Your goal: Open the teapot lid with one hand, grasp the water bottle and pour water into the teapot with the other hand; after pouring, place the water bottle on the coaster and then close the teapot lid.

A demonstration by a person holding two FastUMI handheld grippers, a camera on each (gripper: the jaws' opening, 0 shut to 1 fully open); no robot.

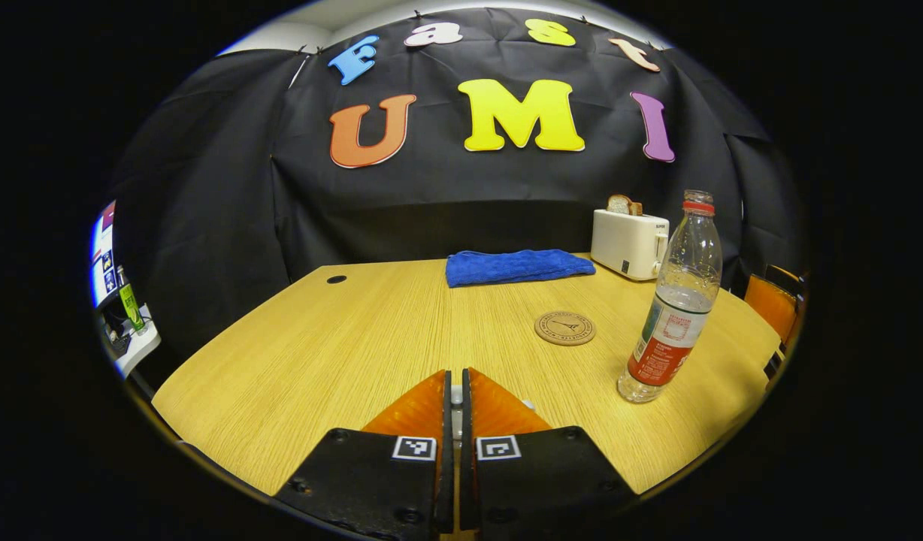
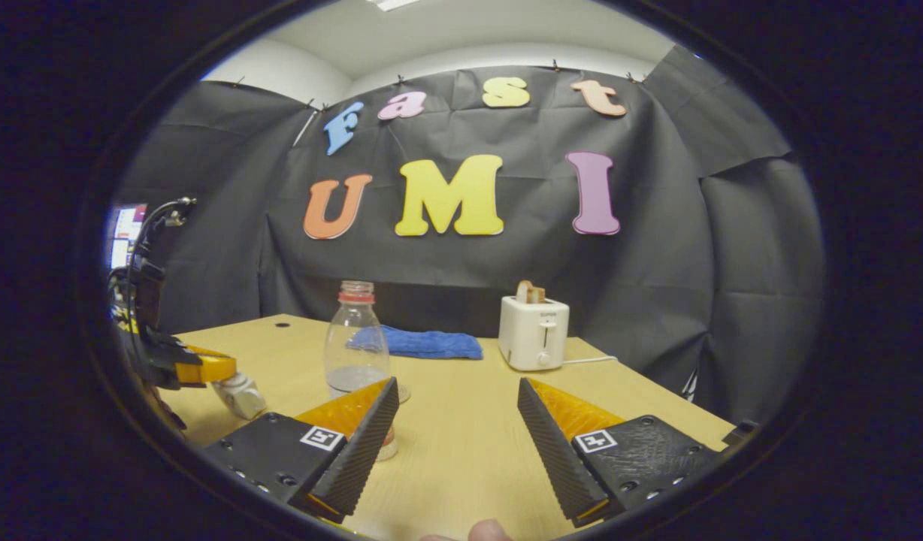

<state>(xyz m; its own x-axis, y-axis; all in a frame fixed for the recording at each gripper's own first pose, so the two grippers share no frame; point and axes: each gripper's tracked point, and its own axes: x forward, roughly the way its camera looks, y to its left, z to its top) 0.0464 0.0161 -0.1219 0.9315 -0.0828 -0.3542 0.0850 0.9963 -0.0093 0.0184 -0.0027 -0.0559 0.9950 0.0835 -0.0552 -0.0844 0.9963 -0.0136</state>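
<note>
Early going. Pale wooden table (image 1: 341, 353) across mid-frame. Clear plastic water bottle with red cap (image 1: 676, 300) upright at right, ungrasped. Round cork coaster (image 1: 565, 328) bare at centre. Right gripper (image 2: 455, 436) spread wide; left gripper (image 1: 452, 421) pinched nearly closed, apparently on a small pale piece. Pouring, placing, closing all ahead.

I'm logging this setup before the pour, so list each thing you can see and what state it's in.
Bottle: upright on the table, cap on, partly full, not held.
Coaster: flat, bare.
Towel: folded, at the table's back.
Toaster: bread sticking up from the slot.
Left gripper: jaws shut, gripping nothing that shows.
Right gripper: jaws open, holding nothing.
</note>
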